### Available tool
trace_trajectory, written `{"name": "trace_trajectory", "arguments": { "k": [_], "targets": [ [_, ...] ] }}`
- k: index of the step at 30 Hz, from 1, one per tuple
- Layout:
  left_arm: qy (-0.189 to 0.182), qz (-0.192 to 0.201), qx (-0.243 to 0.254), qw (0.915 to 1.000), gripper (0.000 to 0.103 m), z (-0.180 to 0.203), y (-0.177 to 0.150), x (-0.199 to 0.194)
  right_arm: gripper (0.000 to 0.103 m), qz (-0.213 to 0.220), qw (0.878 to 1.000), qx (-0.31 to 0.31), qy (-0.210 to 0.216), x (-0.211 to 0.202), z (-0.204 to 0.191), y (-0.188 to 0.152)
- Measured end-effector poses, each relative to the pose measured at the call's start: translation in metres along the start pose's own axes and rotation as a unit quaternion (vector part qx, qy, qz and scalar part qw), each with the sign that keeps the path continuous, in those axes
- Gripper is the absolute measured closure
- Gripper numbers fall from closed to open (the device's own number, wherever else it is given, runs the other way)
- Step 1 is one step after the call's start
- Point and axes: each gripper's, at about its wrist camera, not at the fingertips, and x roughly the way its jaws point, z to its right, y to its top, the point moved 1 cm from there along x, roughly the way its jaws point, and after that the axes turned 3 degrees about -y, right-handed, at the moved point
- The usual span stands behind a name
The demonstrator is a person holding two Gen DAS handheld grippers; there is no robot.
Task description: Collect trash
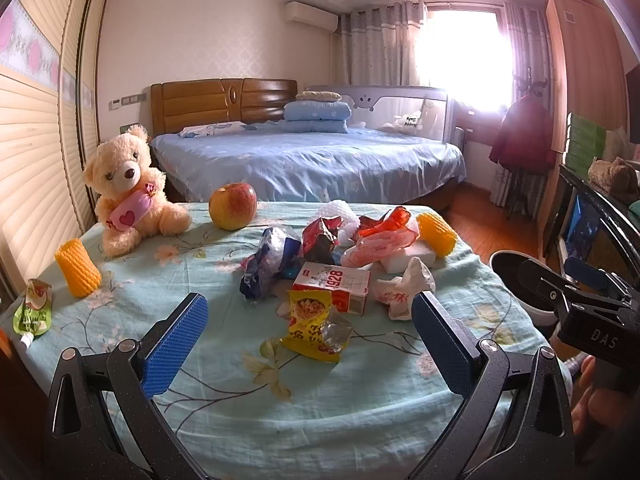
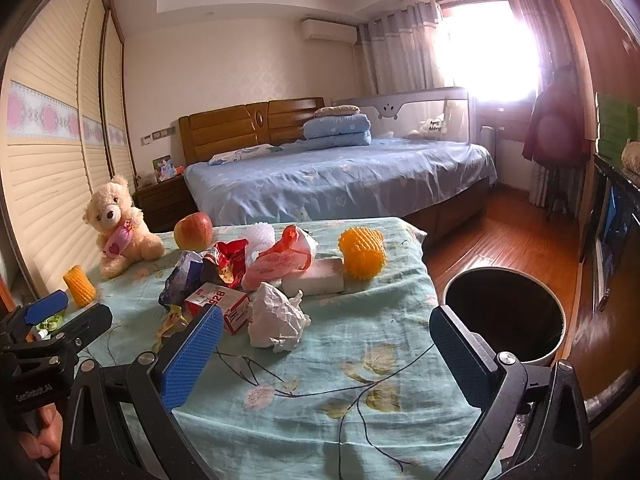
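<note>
A heap of trash lies mid-table on the floral cloth (image 1: 280, 408): a yellow snack wrapper (image 1: 314, 330), a red and white carton (image 1: 332, 284), crumpled white paper (image 1: 402, 290), a blue wrapper (image 1: 266, 260), a red wrapper (image 1: 320, 236) and a red-white bag (image 1: 378, 240). My left gripper (image 1: 310, 332) is open, its blue pads either side of the yellow wrapper, above the cloth. My right gripper (image 2: 326, 340) is open and empty, near the crumpled paper (image 2: 276, 318). A round bin (image 2: 504, 316) stands on the floor right of the table.
A teddy bear (image 1: 128, 196), an apple (image 1: 232, 206), two yellow foam nets (image 1: 78, 268) (image 1: 436, 234), a white foam block (image 1: 408, 258) and a green pouch (image 1: 34, 306) are also on the table. A bed (image 1: 304, 156) stands behind, a dark cabinet (image 1: 596, 208) at right.
</note>
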Motion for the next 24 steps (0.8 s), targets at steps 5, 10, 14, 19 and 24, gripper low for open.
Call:
{"name": "trace_trajectory", "arguments": {
  "k": [5, 10, 14, 19, 24],
  "targets": [
    [-0.001, -0.006, -0.002, 1.0000, 0.000, -0.002, -0.002, 0.003, 0.000, -0.027, 1.000, -0.015, -0.002, 0.005, 0.001, -0.002],
    [0.001, -0.019, -0.008, 0.9998, 0.000, -0.007, -0.005, 0.011, 0.000, -0.066, 0.998, -0.023, 0.002, 0.014, 0.003, -0.004],
    [0.002, -0.034, -0.017, 0.9993, 0.000, -0.013, -0.008, 0.019, 0.000, -0.080, 0.997, -0.010, 0.021, 0.024, 0.006, -0.006],
    [0.000, -0.067, -0.032, 0.9973, 0.001, -0.023, -0.016, 0.036, 0.000, -0.099, 0.994, 0.013, 0.050, 0.040, 0.008, -0.011],
    [-0.002, -0.102, -0.036, 0.9941, 0.004, -0.028, -0.024, 0.057, 0.000, -0.130, 0.989, 0.034, 0.065, 0.059, 0.011, -0.018]
  ]
}}
